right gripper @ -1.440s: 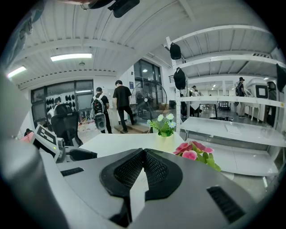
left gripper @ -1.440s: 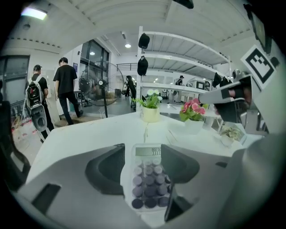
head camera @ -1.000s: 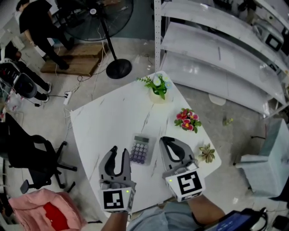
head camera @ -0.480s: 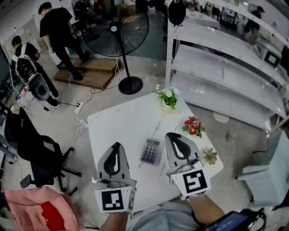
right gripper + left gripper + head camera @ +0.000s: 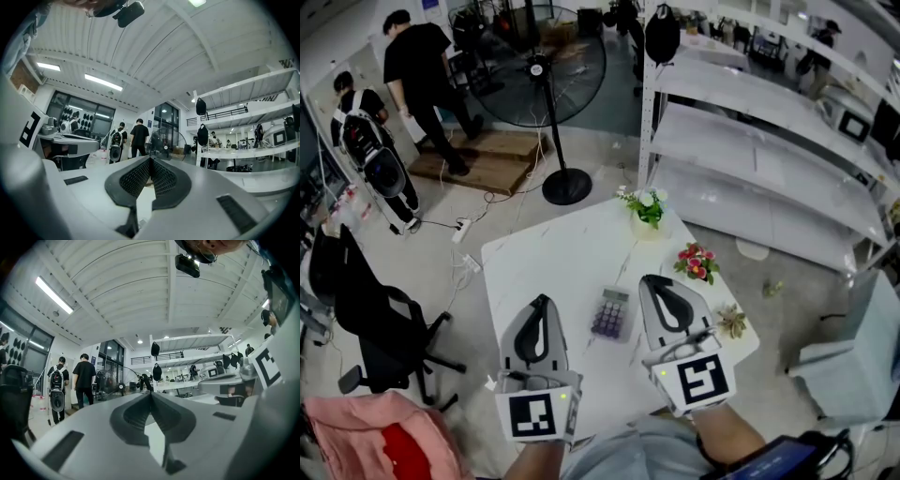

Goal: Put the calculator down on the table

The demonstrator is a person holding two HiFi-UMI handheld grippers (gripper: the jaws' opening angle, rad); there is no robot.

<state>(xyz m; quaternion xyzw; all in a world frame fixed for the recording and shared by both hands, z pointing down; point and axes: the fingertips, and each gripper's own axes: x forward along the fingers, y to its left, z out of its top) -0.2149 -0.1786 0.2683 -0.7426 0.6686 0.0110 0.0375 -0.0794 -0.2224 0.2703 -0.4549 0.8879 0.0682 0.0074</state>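
A grey calculator (image 5: 611,313) with purple keys lies flat on the white table (image 5: 553,262), between my two grippers and below them. My left gripper (image 5: 543,302) is held up level at the calculator's left, its jaws shut with nothing between them; in the left gripper view the tips (image 5: 151,393) meet against the room beyond. My right gripper (image 5: 649,281) hangs at the calculator's right, also shut and empty, its tips (image 5: 150,159) touching in the right gripper view. Neither gripper touches the calculator.
On the table's right side stand a green plant in a white pot (image 5: 646,208), a pot of red flowers (image 5: 697,262) and a small succulent (image 5: 732,322). A standing fan (image 5: 549,84), white shelving (image 5: 759,141), a black chair (image 5: 366,314) and two people (image 5: 417,70) surround the table.
My left gripper's jaws have closed from open to shut. Both grippers have risen away from the table and the calculator stays where it lay.
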